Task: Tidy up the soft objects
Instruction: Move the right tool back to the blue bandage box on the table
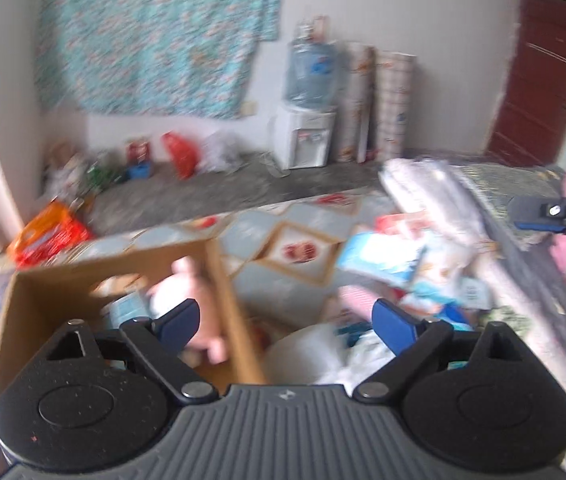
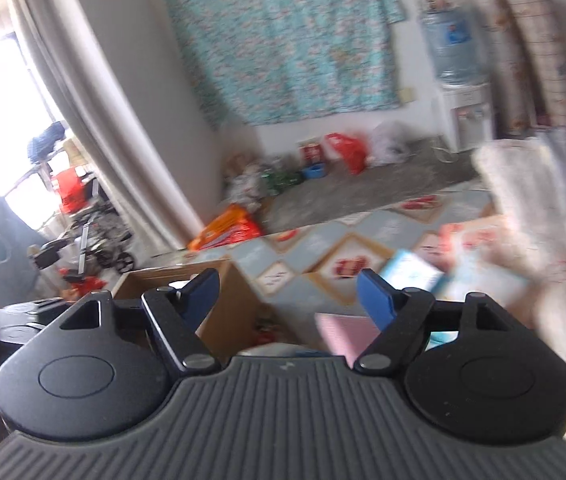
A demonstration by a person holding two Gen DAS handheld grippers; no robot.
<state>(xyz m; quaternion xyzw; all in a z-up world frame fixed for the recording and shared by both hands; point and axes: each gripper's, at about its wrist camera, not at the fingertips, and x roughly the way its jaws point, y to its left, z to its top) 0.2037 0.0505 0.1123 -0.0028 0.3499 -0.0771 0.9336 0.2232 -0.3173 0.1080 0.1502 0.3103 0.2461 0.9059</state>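
A brown cardboard box [image 1: 223, 280] stands open on a patterned mat, with a pink plush toy [image 1: 187, 284] and other soft items inside. My left gripper [image 1: 285, 320] is open and empty, hovering over the box's right wall. To the right lies a heap of soft packs: blue and white packets [image 1: 387, 258], a pink item [image 1: 353, 296] and a white bag [image 1: 323, 348]. My right gripper [image 2: 287, 292] is open and empty above the mat, with the box [image 2: 227, 304] at its lower left and a pink pad [image 2: 343, 334] below it. Its tip shows in the left wrist view [image 1: 539, 214].
A folded white blanket [image 2: 531, 200] lies at the right on a bed. An orange packet [image 1: 49, 236] lies on the floor beyond the box. A water dispenser [image 1: 307, 136], rolled mats and plastic bags stand along the far wall. A stroller [image 2: 99, 240] is at the left.
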